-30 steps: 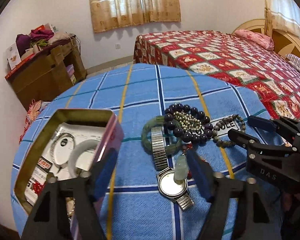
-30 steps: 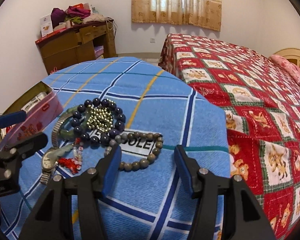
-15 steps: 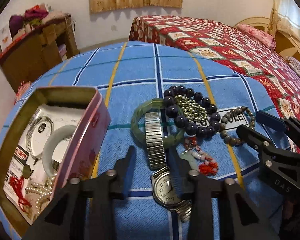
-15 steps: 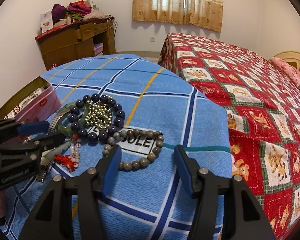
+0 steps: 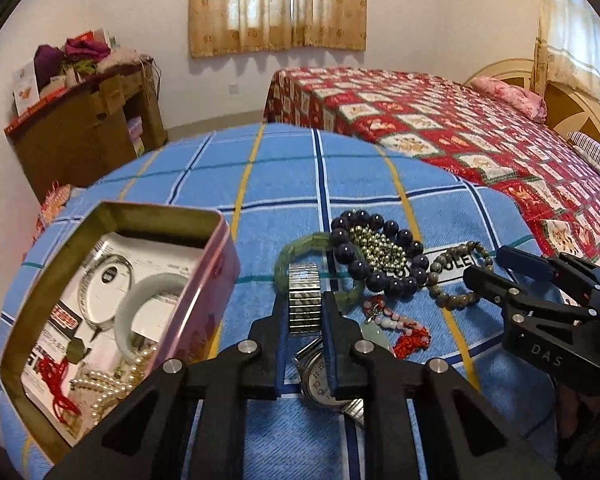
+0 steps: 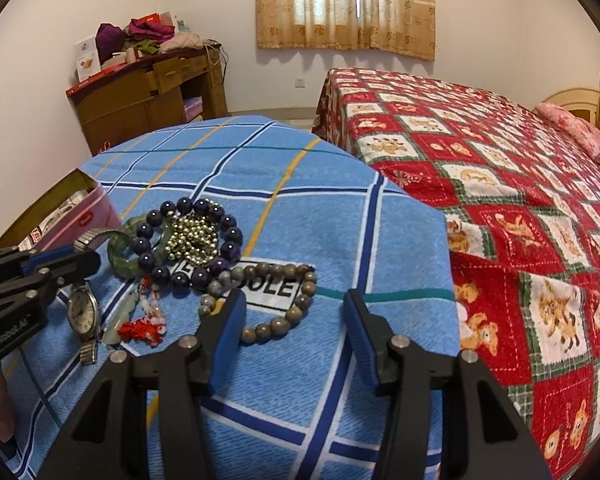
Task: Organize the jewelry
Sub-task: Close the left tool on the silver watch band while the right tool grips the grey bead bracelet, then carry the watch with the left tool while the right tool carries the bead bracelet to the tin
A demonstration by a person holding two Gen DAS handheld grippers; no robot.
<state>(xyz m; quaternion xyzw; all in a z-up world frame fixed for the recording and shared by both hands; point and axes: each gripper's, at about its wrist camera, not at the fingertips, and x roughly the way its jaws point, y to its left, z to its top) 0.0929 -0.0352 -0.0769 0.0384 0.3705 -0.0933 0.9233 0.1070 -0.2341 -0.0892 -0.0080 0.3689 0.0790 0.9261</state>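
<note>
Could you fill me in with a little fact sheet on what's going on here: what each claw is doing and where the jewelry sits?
Left gripper: jaws just closing around the silver wristwatch's metal band
Right gripper: open, holds nothing, hovering by the grey-brown bead bracelet
Pink tin box: open, holds a pale bangle, pearls
Blue checked cloth: dark purple bead bracelet, green bangle

The right gripper (image 6: pixel 294 334) hovers with jaws apart above the blue plaid blanket (image 6: pixel 300 208), straddling one side of a grey-brown stone bead bracelet (image 6: pixel 276 326). At left, the left gripper (image 6: pixel 66 262) pinches the silver metal wristwatch (image 6: pixel 83 312) band.
</note>
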